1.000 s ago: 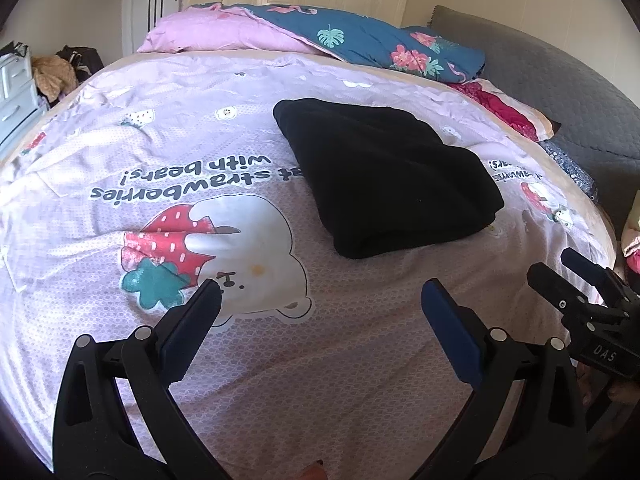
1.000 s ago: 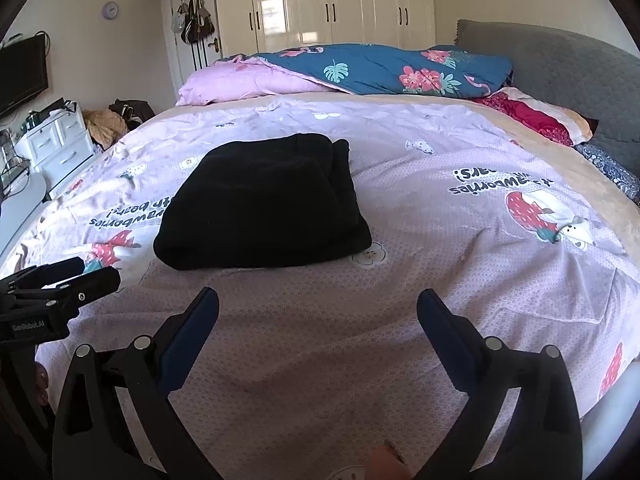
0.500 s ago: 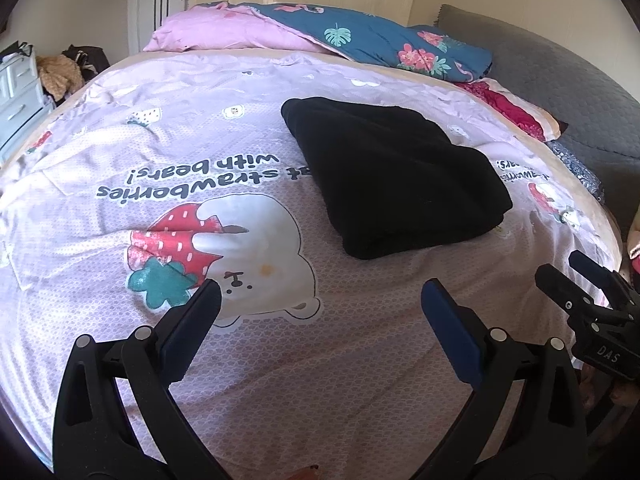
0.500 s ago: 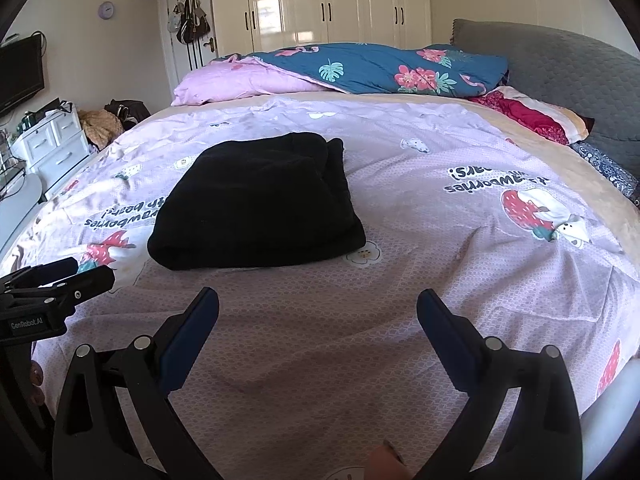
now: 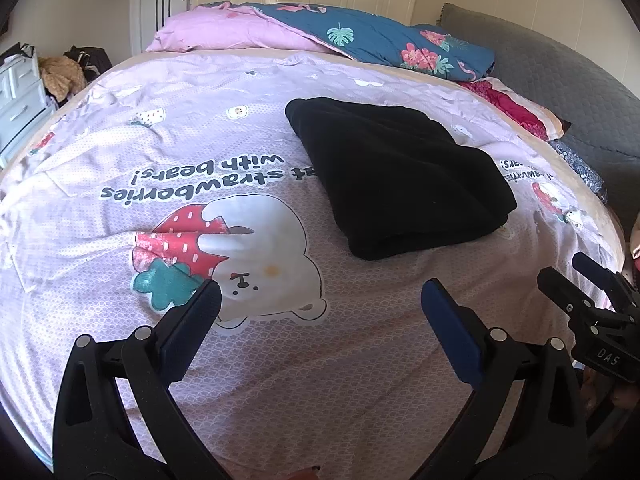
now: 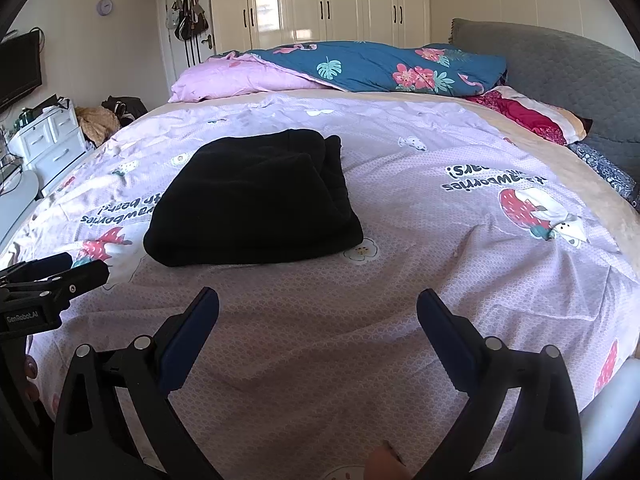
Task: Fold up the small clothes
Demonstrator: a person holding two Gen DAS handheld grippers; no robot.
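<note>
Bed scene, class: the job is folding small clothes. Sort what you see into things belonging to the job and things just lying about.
Job:
black garment, folded on the bedspread
left gripper, open
right gripper, open

Lying about:
floral duvet
pink pillow
white drawers

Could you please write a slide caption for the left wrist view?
Open left gripper hovers over the bedspread before a folded black garment.
</note>
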